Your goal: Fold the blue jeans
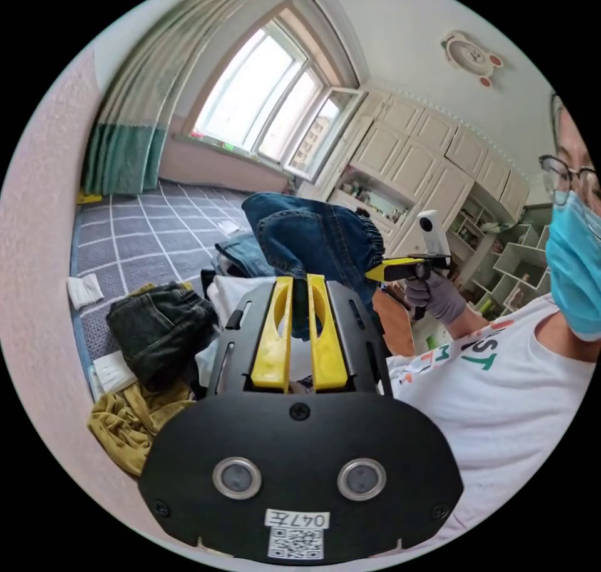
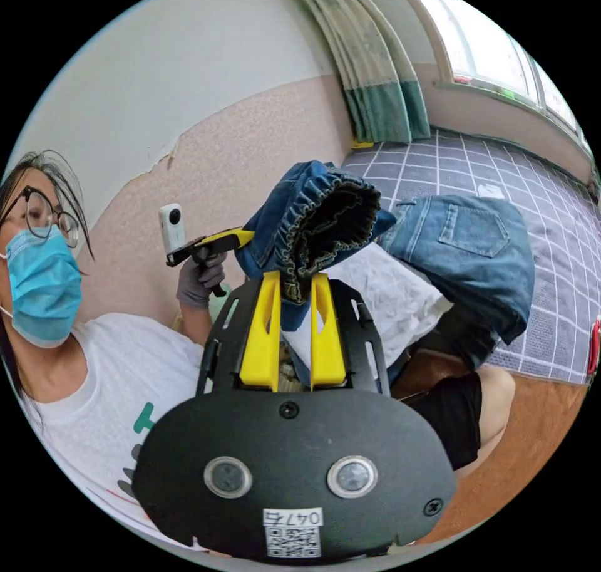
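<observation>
Both tongs raised in front of the person: left tongs (image 1: 300, 280) closed on a bunched fold of the blue jeans (image 1: 313, 237), right tongs (image 2: 295, 279) likewise pinched on the elastic waistband. The rest of the denim appears to drape down over a white cloth (image 2: 388, 302), though the link is partly hidden. Dark trousers (image 1: 159, 327) and a mustard garment (image 1: 125, 418) lie on the checked grey bedspread (image 1: 144, 234).

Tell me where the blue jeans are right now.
The blue jeans hang bunched in the air, pinched between the right gripper and left gripper, above the grey checked bedspread.
</observation>
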